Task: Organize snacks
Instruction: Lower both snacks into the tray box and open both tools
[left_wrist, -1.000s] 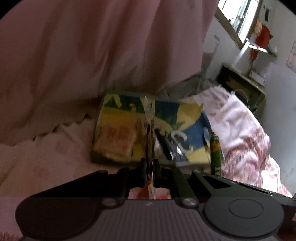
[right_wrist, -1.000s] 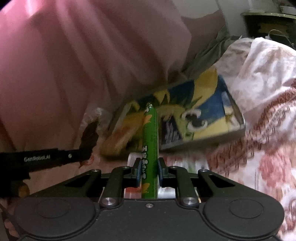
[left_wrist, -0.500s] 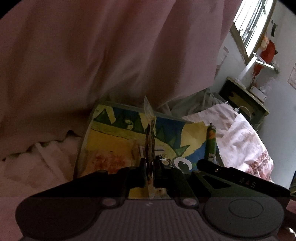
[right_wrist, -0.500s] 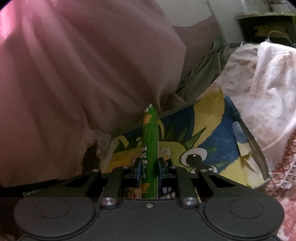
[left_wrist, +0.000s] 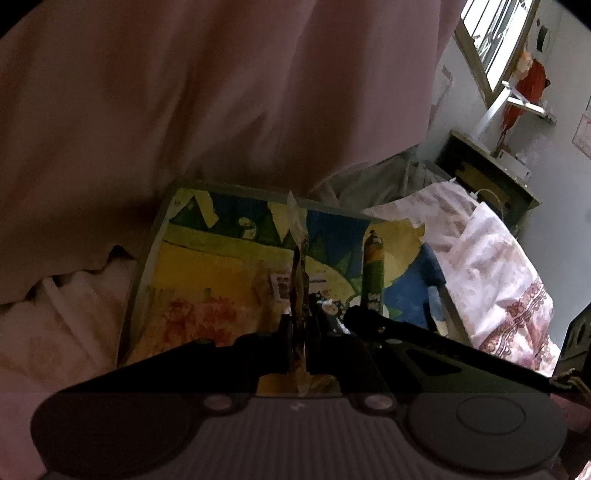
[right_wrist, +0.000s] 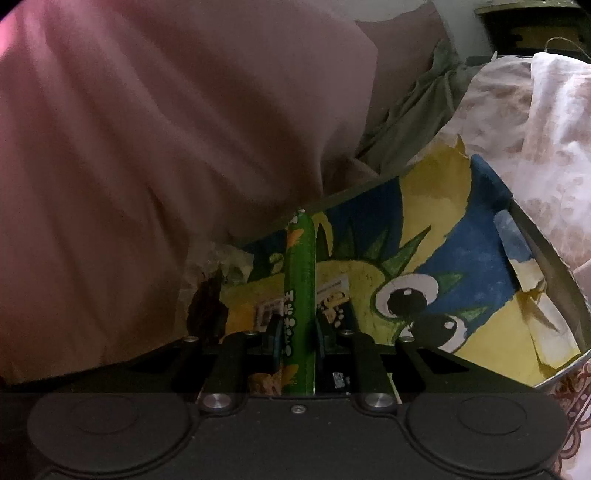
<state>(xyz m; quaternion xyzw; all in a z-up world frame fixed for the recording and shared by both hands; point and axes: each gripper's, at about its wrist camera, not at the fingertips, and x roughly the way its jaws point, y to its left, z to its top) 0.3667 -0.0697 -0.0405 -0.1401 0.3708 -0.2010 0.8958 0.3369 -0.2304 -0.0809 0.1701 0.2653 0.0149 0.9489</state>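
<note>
A shallow tray (left_wrist: 144, 258) lined with a cartoon dinosaur picture lies on the bed, and both grippers hover over its near edge. My left gripper (left_wrist: 300, 325) is shut on a thin clear-wrapped snack packet (left_wrist: 300, 273) with dark contents, held edge-on. My right gripper (right_wrist: 298, 332) is shut on a green stick snack (right_wrist: 299, 280) that points forward over the tray (right_wrist: 546, 251). In the left wrist view the green stick (left_wrist: 373, 273) and right gripper (left_wrist: 369, 317) sit just to the right. The left gripper's packet (right_wrist: 207, 306) shows at the left of the right wrist view. A reddish flat packet (left_wrist: 199, 317) lies in the tray.
A large pink cloth (left_wrist: 184, 110) hangs close behind the tray. Crumpled floral bedding (left_wrist: 498, 266) lies to the right, with grey-green cloth (right_wrist: 413, 122) behind it. A dark cabinet (left_wrist: 487, 177) and a window (left_wrist: 491, 37) stand at the far right.
Both grippers have moved forward and a little down, so the tray now lies right under their fingers. Each still holds its snack.
</note>
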